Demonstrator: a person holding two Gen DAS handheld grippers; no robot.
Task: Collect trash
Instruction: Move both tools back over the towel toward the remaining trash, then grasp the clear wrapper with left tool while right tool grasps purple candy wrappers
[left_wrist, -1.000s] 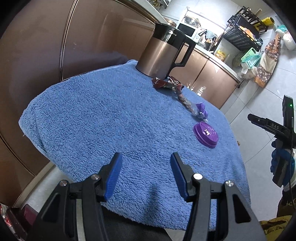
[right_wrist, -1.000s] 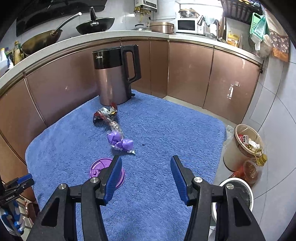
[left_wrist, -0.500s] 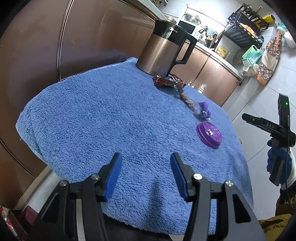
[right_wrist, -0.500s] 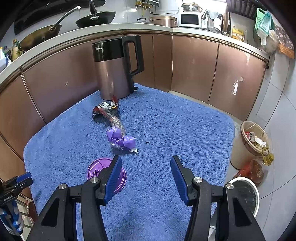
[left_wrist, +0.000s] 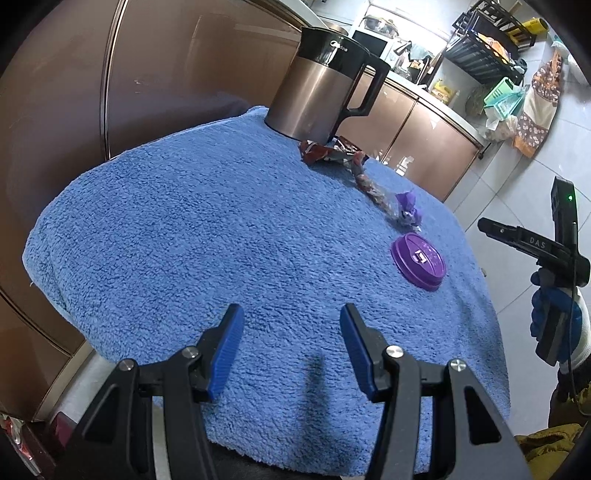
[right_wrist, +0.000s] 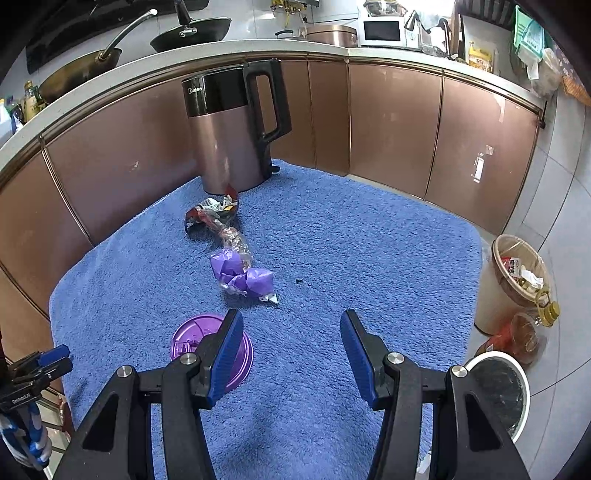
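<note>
On a blue towel (right_wrist: 351, 258) lie a purple cup lid (right_wrist: 192, 341), a crumpled purple wrapper (right_wrist: 242, 275) with clear plastic, and a red and silver snack wrapper (right_wrist: 210, 214). They also show in the left wrist view: the lid (left_wrist: 419, 260), the purple wrapper (left_wrist: 406, 208), the snack wrapper (left_wrist: 330, 153). My right gripper (right_wrist: 291, 352) is open and empty, above the towel's near edge, its left finger over the lid. My left gripper (left_wrist: 291, 350) is open and empty above the towel's opposite edge, far from the trash.
A copper kettle (right_wrist: 236, 129) stands at the towel's far side by brown cabinets (right_wrist: 391, 122). On the floor to the right are a white bin with a black liner (right_wrist: 498, 391), a beige full bin (right_wrist: 517, 273) and an oil bottle (right_wrist: 524, 332).
Both grippers have moved forward over the towel, so the trash looks closer. Both stay open. Nothing on the towel has moved.
</note>
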